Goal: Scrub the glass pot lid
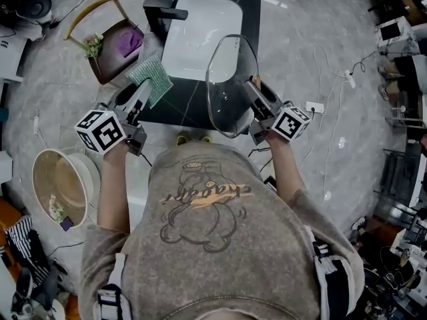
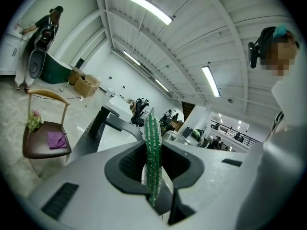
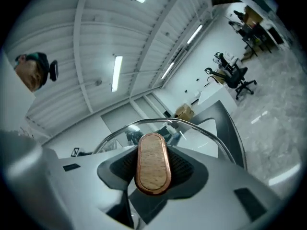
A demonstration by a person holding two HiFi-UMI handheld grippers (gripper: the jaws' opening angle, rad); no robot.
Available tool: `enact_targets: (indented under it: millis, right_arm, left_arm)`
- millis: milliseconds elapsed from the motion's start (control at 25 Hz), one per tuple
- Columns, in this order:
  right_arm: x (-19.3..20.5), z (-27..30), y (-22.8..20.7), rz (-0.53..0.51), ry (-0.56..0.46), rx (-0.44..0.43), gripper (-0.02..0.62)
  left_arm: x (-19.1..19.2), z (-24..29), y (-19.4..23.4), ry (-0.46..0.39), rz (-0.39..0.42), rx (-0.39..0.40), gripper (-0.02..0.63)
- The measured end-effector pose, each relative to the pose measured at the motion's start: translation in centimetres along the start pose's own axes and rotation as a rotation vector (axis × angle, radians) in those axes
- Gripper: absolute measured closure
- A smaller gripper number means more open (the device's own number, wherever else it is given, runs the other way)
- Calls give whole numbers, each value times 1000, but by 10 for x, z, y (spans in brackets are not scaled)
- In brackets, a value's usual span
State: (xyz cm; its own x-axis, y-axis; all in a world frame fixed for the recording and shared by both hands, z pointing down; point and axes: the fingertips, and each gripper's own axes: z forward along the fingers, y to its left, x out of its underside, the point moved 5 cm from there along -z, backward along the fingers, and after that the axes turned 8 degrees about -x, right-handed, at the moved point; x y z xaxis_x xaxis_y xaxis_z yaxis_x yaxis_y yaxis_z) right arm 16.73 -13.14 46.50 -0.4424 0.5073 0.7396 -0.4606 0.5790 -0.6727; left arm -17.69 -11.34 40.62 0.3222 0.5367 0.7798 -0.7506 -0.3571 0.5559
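Head view: the sink (image 1: 200,35) is a white basin set in a black desk (image 1: 180,105), with a black faucet (image 1: 162,9) at its far left corner. The right tool (image 1: 256,85) is closed on the wooden knob (image 1: 254,80) of the glass pot lid (image 1: 227,89). The lid stands on edge, overlapping the sink's near right corner, with the tool on the lid's right side. The left tool (image 1: 141,91) clamps a green scrubbing cloth (image 1: 152,77) off the sink's near left corner; cloth and lid are apart, with bare desk between them. A chair (image 1: 110,45) carrying a purple rag (image 1: 127,43) stands left of the sink. Left gripper view: the left tool (image 2: 154,169) has its jaws pressed on the green scrubbing cloth (image 2: 152,128), which stands edge-on and rises above the jaw tips. The faucet (image 2: 108,121) shows beyond it on the left, and the chair (image 2: 45,138) further left. Right gripper view: the right tool (image 3: 153,170) grips the wooden knob (image 3: 152,159), an oval with a copper-coloured rim, seated between the two pads. The lid's metal rim (image 3: 159,119) arcs over and behind the knob.
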Motion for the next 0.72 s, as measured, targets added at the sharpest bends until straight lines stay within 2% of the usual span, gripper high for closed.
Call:
enact_targets:
  millis: [240,440,720]
  right_arm:
    - [15,22,8,-210,264,111,414]
    - [34,37,4,-279,413,176,414]
    - [77,58,-10,-395,609,198,414]
  left_arm:
    - [-11,-1,-5,-25,23,-10,520]
    - [-8,3,-6,-11,17,-7,520]
    - [2,14,-7,12,28,-9,520]
